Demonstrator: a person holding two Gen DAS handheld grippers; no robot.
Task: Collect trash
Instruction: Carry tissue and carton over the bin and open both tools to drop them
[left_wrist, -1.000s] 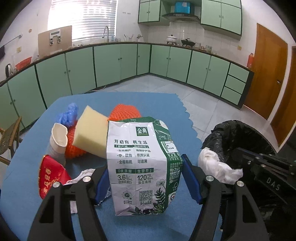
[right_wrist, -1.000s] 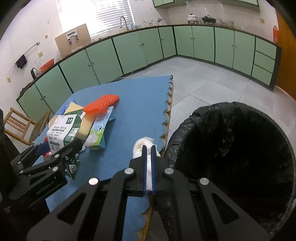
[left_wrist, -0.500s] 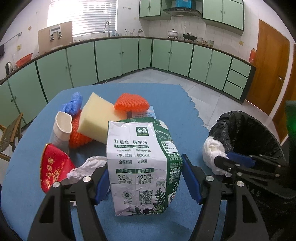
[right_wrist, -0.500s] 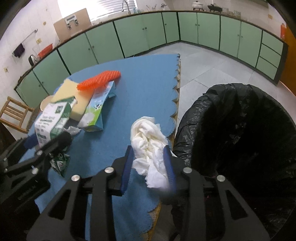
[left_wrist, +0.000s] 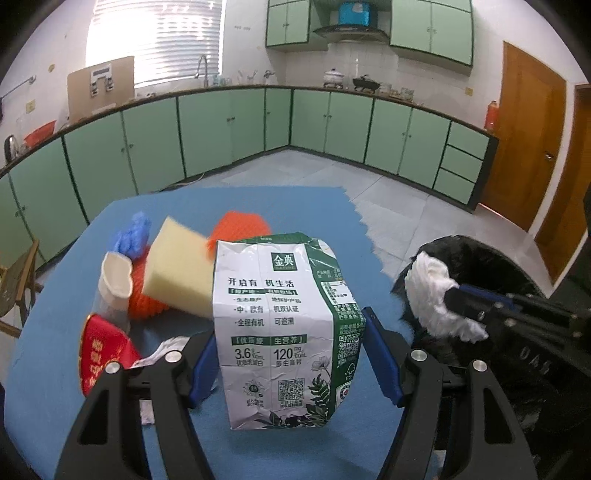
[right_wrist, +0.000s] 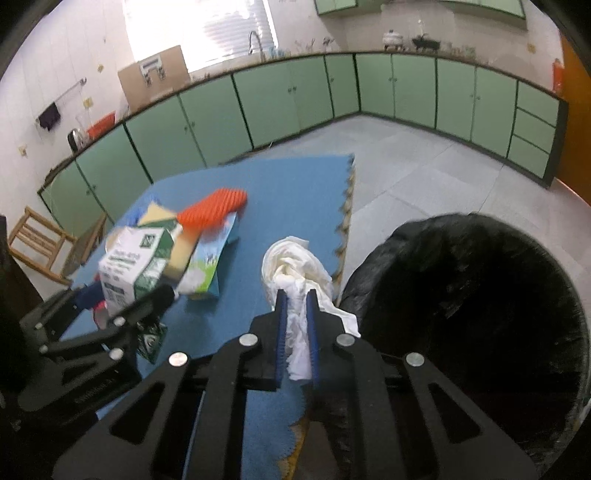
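The right gripper (right_wrist: 295, 325) has just been closing, and its blue ribbed pads now pinch a crumpled white tissue (right_wrist: 295, 273) between them; the soft wad bulges above and below the fingers, beside the rim of the black bag-lined trash bin (right_wrist: 461, 314), which stands off the table edge to the right. In the left wrist view that tissue (left_wrist: 430, 291) shows against the bin's dark liner (left_wrist: 480, 258). The left gripper (left_wrist: 288, 358) holds a creased green-and-white milk carton (left_wrist: 280, 325) between widely spread blue pads that press its two sides; the carton is upright on the blue foam mat (left_wrist: 295, 206), whose edge is cut in jigsaw teeth. Behind the carton lies a pile of litter: a pale yellow sponge block (left_wrist: 177, 277) leaning on an orange knobbly mesh (left_wrist: 240, 227), a white paper cup (left_wrist: 116, 280), a crumpled blue glove (left_wrist: 133, 232), a red wrapper (left_wrist: 99, 350) and a scrap of white paper (left_wrist: 166, 349). From the right wrist view a flattened blue-and-white carton (right_wrist: 208, 262) lies just past the pile. Green cabinets (left_wrist: 221, 129) line the tiled kitchen beyond.
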